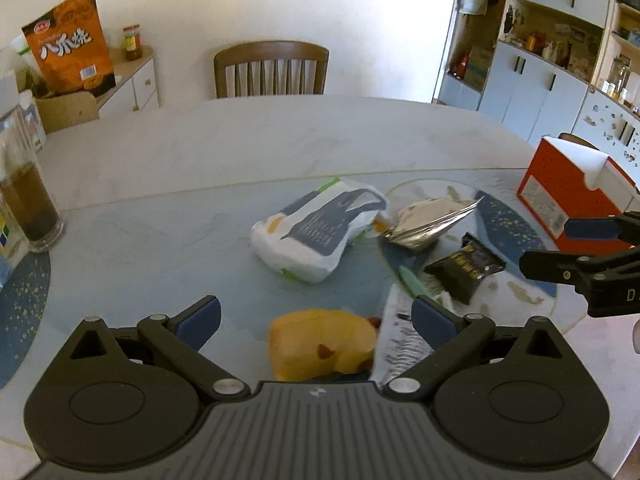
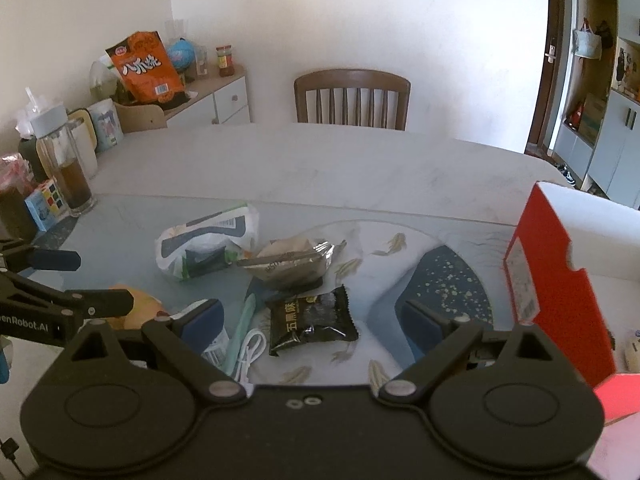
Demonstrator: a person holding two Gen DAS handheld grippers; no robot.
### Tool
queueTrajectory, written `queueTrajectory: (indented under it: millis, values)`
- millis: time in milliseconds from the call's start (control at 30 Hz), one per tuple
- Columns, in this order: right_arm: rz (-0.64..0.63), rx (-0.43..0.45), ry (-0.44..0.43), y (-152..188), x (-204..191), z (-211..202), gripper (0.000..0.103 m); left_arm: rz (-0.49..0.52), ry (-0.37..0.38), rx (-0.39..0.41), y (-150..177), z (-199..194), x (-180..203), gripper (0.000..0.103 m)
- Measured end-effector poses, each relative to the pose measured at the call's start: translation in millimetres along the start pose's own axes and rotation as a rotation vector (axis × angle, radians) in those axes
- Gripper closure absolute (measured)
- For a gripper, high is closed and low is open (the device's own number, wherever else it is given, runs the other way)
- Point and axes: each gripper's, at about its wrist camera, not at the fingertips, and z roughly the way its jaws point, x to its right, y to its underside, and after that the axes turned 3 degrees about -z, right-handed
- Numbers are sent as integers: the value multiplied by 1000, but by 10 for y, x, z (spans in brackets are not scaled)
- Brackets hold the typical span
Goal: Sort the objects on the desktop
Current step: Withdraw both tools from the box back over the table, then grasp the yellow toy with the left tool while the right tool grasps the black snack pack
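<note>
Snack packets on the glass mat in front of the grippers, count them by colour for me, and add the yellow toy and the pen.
White packet: 1
Silver foil packet: 1
Black packet: 1
Yellow toy: 1
Green pen: 1
Total: 5

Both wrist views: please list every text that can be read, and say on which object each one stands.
"八爪烧": orange snack bag on the side cabinet.
"五黑" plus a third character too blurred: black snack packet.
"enRobot.AI", cut off at the frame edge: left gripper seen from the right wrist view.
"D", cut off: right gripper seen from the left wrist view.
Too small or blurred: label on the red box, white bag, silver pouch.
</note>
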Motion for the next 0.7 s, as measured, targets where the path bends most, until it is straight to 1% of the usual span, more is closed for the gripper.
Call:
queueTrajectory:
  millis: [333,667,700]
  values:
    - [-12,-37,9,-5,-74,386,7,-75,50,-35,68,221,-276,1]
    - [-16,-81,24,50,-119,645,7,-111,128,-56,120,383,-321,2]
    - [-15,-84,26,55,-114,661,7,-114,131,-58,132,392,-318,3]
